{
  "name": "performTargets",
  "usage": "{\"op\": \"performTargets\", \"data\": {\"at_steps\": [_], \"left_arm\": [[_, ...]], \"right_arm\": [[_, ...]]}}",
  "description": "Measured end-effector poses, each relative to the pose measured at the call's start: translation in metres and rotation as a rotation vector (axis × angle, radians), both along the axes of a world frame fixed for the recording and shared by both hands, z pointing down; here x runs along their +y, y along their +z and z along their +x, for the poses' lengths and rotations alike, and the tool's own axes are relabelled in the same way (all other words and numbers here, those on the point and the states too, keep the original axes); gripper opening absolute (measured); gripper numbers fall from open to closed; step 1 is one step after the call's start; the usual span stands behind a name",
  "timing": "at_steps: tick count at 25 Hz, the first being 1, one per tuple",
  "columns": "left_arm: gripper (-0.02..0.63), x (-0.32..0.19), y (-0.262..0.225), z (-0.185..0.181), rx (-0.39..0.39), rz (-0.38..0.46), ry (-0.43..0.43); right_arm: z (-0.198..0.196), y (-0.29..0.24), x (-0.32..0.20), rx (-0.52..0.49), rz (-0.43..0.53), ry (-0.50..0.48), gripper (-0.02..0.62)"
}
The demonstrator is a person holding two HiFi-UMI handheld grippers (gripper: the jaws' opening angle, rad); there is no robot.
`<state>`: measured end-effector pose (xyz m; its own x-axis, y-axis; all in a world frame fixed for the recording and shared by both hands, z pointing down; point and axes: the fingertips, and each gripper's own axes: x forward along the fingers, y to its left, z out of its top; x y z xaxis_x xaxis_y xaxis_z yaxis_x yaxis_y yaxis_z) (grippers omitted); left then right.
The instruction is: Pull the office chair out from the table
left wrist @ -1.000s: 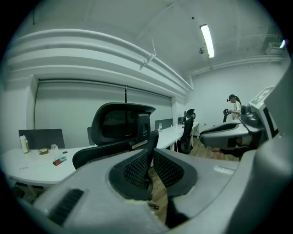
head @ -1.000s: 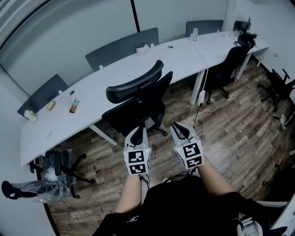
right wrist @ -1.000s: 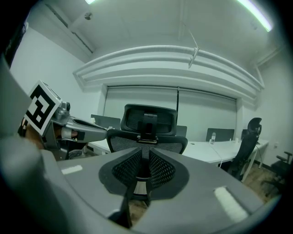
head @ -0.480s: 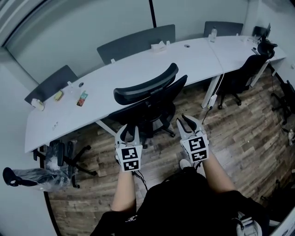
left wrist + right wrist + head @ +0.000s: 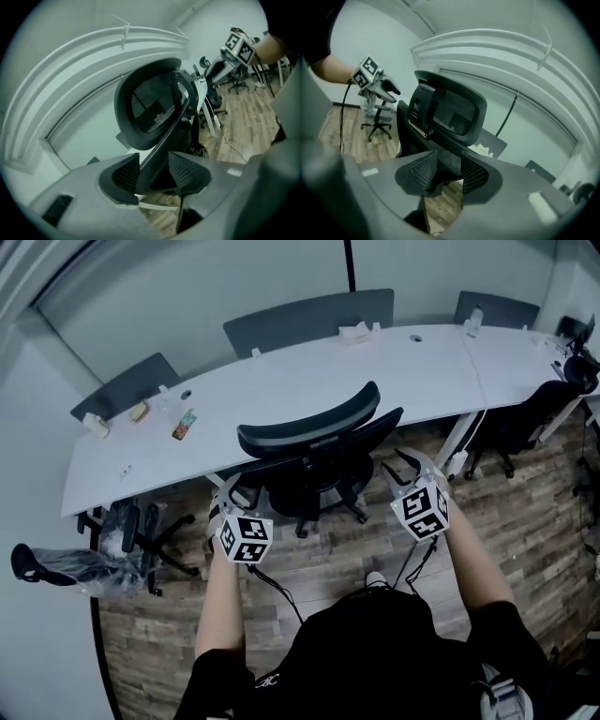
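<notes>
A black mesh-backed office chair [image 5: 314,442] stands with its seat tucked under the long white table [image 5: 281,381]. My left gripper [image 5: 228,495] is at the left side of the chair's back, my right gripper [image 5: 405,467] at its right side. In the left gripper view the chair [image 5: 150,108] fills the middle, and the edge of its back runs between the opening jaws of the left gripper [image 5: 152,171] without the pads pressing on it. The right gripper [image 5: 447,173] is opening too, with the chair's [image 5: 450,110] dark side edge between its pads.
A second black chair [image 5: 525,423] is at the table's right end, and another chair with a plastic-wrapped part [image 5: 122,540] is at the left. Grey partitions stand behind the table. A tissue box [image 5: 354,331], a bottle [image 5: 473,320] and snack packs [image 5: 184,424] lie on it.
Both grippers have moved apart from the middle, behind the chair, to its left and right sides. Both have rolled and their jaws have widened.
</notes>
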<state>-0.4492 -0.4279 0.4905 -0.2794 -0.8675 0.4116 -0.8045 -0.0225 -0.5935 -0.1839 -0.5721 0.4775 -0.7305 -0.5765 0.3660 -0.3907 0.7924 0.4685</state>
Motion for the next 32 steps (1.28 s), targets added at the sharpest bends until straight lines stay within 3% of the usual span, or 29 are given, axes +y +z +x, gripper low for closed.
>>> {"op": "performTargets", "data": {"at_steps": [5,9,13,17,20,22,32], "left_arm": [[0.237,-0.017,0.022,-0.028,-0.15,-0.191,0.053],[0.268,-0.022,0.043,-0.043,-0.184,-0.351,0.088],[0.285,-0.029,0.058,-0.039,-0.196,-0.426,0.049],[0.271,-0.037,0.068,-0.041,-0.211,-0.461,0.031],[0.229,-0.042,0.068,-0.044,-0.241,-0.42,0.011],[0.23,-0.042,0.067,-0.043,-0.224,-0.411,0.011],[0.224,-0.038,0.069,-0.038,-0.191,-0.456,-0.052]], "right_arm": [[0.001,0.011,-0.058,0.178,0.041,-0.121,0.217],[-0.011,0.015,-0.094,0.262,0.065,-0.217,0.25],[-0.002,0.034,-0.125,0.388,0.102,-0.3,0.288],[-0.011,0.05,-0.143,0.484,0.131,-0.344,0.288],[-0.017,0.061,-0.15,0.534,0.183,-0.365,0.259],[-0.017,0.06,-0.153,0.527,0.217,-0.365,0.223],[-0.012,0.059,-0.151,0.502,0.221,-0.377,0.216]]}}
